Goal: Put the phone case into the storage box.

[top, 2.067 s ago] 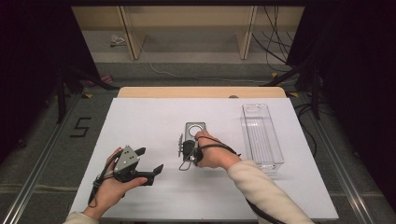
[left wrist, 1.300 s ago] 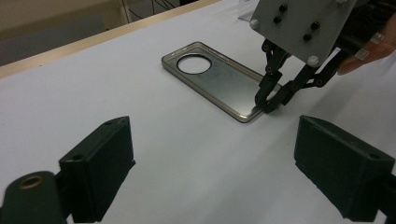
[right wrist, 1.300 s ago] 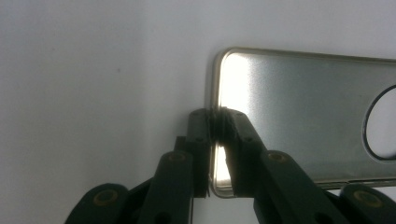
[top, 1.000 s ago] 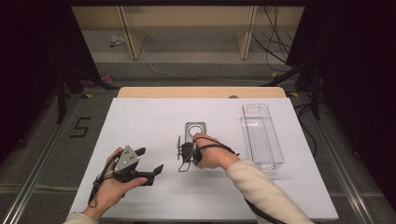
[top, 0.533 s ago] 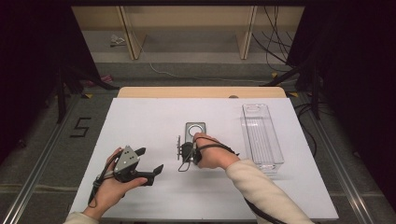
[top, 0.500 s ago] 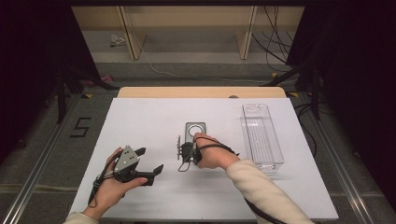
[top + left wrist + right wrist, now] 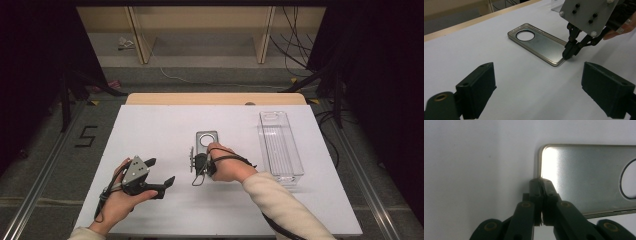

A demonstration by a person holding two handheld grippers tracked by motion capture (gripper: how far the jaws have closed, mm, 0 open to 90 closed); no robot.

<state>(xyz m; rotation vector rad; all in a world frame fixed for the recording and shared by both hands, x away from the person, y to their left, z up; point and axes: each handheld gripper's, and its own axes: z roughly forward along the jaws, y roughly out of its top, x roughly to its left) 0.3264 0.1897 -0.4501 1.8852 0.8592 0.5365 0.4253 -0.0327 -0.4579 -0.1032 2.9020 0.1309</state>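
The left tongs [image 7: 159,176] are resting nearest the person's side of the counter [image 7: 160,125], jaws standing wide apart and grasping nothing, well clear of the work. A little farther in, the right tongs [image 7: 541,182] are clenching on the near short edge of a flat metal phone case [image 7: 206,141], which is lying face-up around the middle of the counter; their jaws have just been closing, and the case's thin raised rim is pinched between the tips right by a corner. That looks to me like a precarious hold (only a sliver of lip is caught), so if the hand lifts or drags now, the case could be slipping out, pivoting about that corner, or scraping across the counter instead of rising. A tilted pull could also be twisting the rim out of the pads. Farther off to the right, a clear plastic tray [image 7: 280,145] is sitting apart from the case, and a swinging case could knock its wall. The right gripper view is showing how narrow the bite is and that the tips meet at the rim; the left gripper view is giving the side angle, with the case [image 7: 539,43] lying flat and its round cutout [image 7: 525,35] at the far end; the high view is placing the tray.
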